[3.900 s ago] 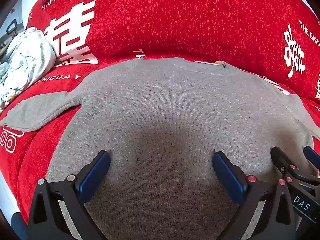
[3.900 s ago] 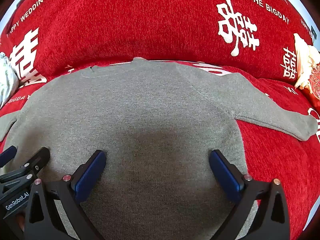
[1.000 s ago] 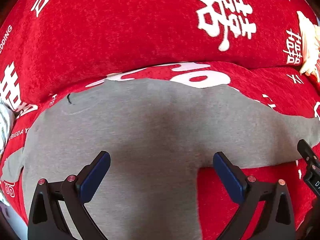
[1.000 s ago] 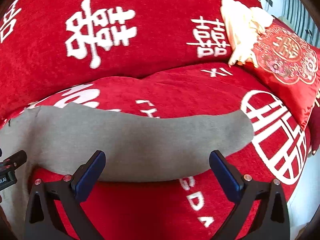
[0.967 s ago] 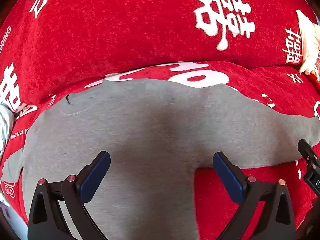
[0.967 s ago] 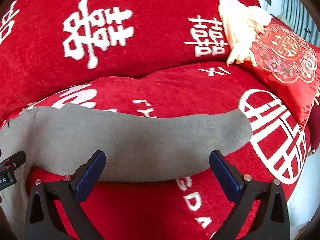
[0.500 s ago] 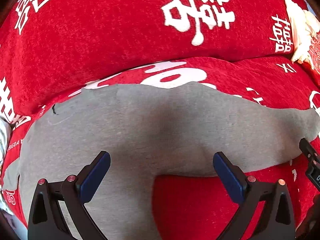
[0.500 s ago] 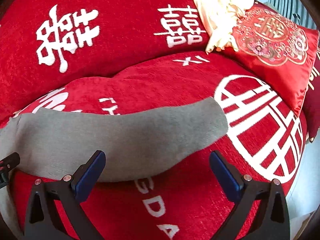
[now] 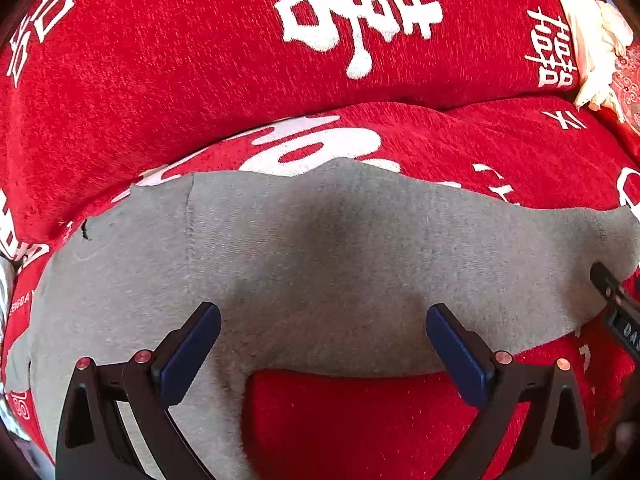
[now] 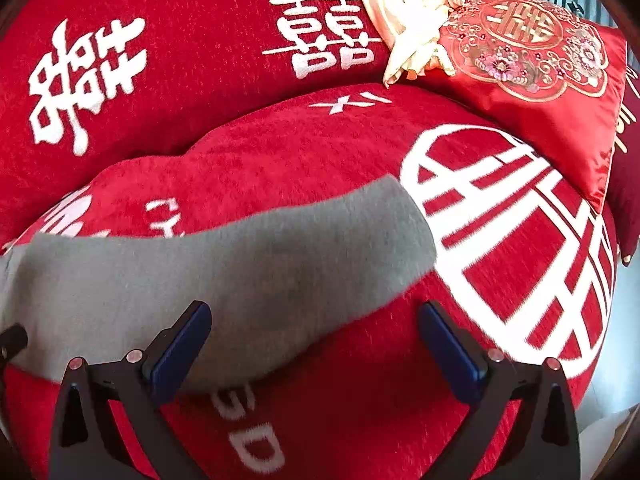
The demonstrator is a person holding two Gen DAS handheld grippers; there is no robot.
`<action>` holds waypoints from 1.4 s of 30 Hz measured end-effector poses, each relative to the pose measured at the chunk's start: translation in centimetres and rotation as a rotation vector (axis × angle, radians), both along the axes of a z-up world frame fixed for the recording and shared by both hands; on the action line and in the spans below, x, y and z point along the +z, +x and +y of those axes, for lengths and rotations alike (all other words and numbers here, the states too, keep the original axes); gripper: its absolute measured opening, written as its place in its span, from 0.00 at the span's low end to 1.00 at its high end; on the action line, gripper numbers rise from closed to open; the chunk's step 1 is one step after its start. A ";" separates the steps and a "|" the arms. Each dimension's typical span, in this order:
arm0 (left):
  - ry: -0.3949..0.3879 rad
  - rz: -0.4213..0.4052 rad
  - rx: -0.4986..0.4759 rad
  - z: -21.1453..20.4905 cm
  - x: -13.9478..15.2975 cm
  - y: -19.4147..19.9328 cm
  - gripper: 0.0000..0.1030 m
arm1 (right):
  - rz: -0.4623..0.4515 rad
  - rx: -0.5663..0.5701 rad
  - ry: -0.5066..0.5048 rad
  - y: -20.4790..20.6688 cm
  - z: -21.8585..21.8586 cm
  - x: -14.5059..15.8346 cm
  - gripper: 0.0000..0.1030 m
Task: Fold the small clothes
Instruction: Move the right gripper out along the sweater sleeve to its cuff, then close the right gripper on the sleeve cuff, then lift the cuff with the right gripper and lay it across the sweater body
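Note:
A small grey knit sweater (image 9: 304, 256) lies flat on a red sofa seat (image 9: 360, 420). Its right sleeve (image 10: 248, 264) stretches out to the right, with the cuff end lying on the red cover. My left gripper (image 9: 323, 344) is open and empty, hovering over the shoulder and armpit where the sleeve joins the body. My right gripper (image 10: 314, 340) is open and empty, just above the outer part of the sleeve near the cuff. The right gripper's tip shows at the right edge of the left wrist view (image 9: 616, 304).
The red sofa backrest (image 9: 200, 60) with white characters rises behind the sweater. A cream cloth (image 10: 412, 16) and an embroidered red cushion (image 10: 532, 52) lie at the back right. The seat's right edge (image 10: 612, 360) drops off to a pale floor.
Both grippers have swept right, from over the sweater's body to its right sleeve. In the last second the right gripper moved further out toward the cuff. Both stay open.

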State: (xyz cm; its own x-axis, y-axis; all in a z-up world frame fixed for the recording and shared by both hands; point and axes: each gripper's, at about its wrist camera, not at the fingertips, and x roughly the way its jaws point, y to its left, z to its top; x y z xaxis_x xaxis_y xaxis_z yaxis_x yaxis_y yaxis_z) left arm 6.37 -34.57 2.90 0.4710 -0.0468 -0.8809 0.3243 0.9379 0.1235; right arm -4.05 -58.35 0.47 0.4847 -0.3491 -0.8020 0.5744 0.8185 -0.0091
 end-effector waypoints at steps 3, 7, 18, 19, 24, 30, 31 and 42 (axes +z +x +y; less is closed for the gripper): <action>0.004 0.003 0.001 -0.3 -0.4 0.3 1.00 | -0.013 -0.004 -0.011 1.0 -0.7 -0.1 1.00; 0.004 0.011 0.006 -0.4 -0.7 0.7 1.00 | -0.002 0.002 -0.082 2.2 -1.1 -0.5 0.65; 0.010 0.011 0.011 -0.4 -1.1 1.3 1.00 | -0.164 -0.073 0.011 -0.5 -3.5 1.2 0.13; 0.012 0.015 0.012 -0.4 -1.3 1.4 1.00 | -0.159 -0.074 -0.006 -0.4 -3.1 1.2 0.13; 0.002 0.024 0.010 0.2 -1.1 1.6 1.00 | -0.156 -0.088 0.037 -0.5 -3.4 1.0 0.13; -0.071 0.009 0.034 3.8 0.5 1.3 1.00 | -0.222 -0.081 0.080 -1.6 -3.1 3.0 0.13; -0.077 0.008 0.043 4.4 0.6 1.3 1.00 | -0.228 -0.079 0.082 -1.6 -2.9 3.4 0.13; -0.130 0.006 0.119 10.9 2.4 0.6 1.00 | -0.267 -0.016 0.033 -1.2 2.3 8.3 0.13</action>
